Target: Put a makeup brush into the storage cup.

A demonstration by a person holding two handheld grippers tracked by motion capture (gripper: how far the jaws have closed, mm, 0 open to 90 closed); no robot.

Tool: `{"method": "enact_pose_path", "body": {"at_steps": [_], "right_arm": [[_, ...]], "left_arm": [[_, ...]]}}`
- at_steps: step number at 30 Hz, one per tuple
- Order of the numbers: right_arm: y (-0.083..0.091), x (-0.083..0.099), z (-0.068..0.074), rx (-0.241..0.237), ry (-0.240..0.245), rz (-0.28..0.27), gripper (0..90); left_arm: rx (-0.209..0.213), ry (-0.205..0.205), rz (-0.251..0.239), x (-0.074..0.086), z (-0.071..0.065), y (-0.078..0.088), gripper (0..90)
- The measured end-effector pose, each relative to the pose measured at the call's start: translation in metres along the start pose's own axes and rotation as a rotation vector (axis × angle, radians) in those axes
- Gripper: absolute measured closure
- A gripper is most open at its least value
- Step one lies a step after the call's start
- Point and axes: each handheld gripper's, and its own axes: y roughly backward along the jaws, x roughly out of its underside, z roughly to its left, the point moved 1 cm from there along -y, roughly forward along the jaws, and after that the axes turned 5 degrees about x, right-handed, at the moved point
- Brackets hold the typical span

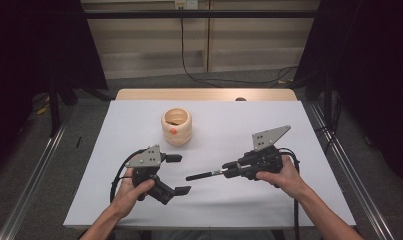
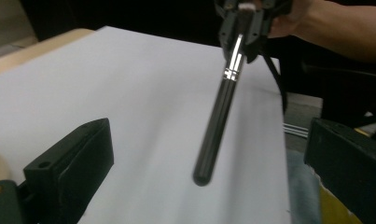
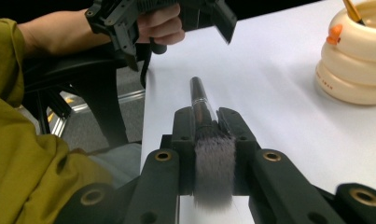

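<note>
Makeup brush pinched by the right gripper, left gripper spread beside it

The right gripper has its jaws pressed on a makeup brush at the bristle end, the dark handle poking out towards the left gripper and held just above the white worktop; the left gripper's jaws stand wide apart with nothing between them, near the handle's tip but not touching it; a cream ringed holder sits well apart towards the far side, something slim already standing in it; the step looks like getting the brush into that holder, perhaps after a hand-over; for that, the left jaws should close on the middle of the handle, squarely, before the right lets go; the bristles look soft, so a grip there may slip
</note>
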Motion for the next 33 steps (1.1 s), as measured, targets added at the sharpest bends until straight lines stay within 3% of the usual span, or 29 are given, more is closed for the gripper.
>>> {"method": "enact_pose_path", "body": {"at_steps": [2, 6, 17, 24, 33], "right_arm": [[0.000, 0.000, -0.001, -0.001, -0.003, 0.012, 76.8], [0.000, -0.003, -0.002, 0.005, -0.002, 0.035, 76.8], [0.001, -0.016, -0.006, 0.047, 0.015, 0.158, 76.8], [-0.006, -0.021, -0.006, 0.053, 0.028, 0.245, 76.8], [-0.011, -0.031, -0.011, 0.079, 0.024, 0.358, 76.8]], "left_arm": [[-0.028, 0.003, -0.016, 0.001, 0.002, 0.000, 1.1], [-0.043, 0.001, -0.033, 0.003, 0.004, 0.000, 2.5], [-0.050, -0.021, -0.032, 0.004, -0.002, -0.009, 4.2], [-0.039, -0.005, -0.059, 0.003, -0.003, -0.010, 4.0], [-0.027, -0.005, -0.059, 0.002, -0.004, -0.015, 4.5]]}}
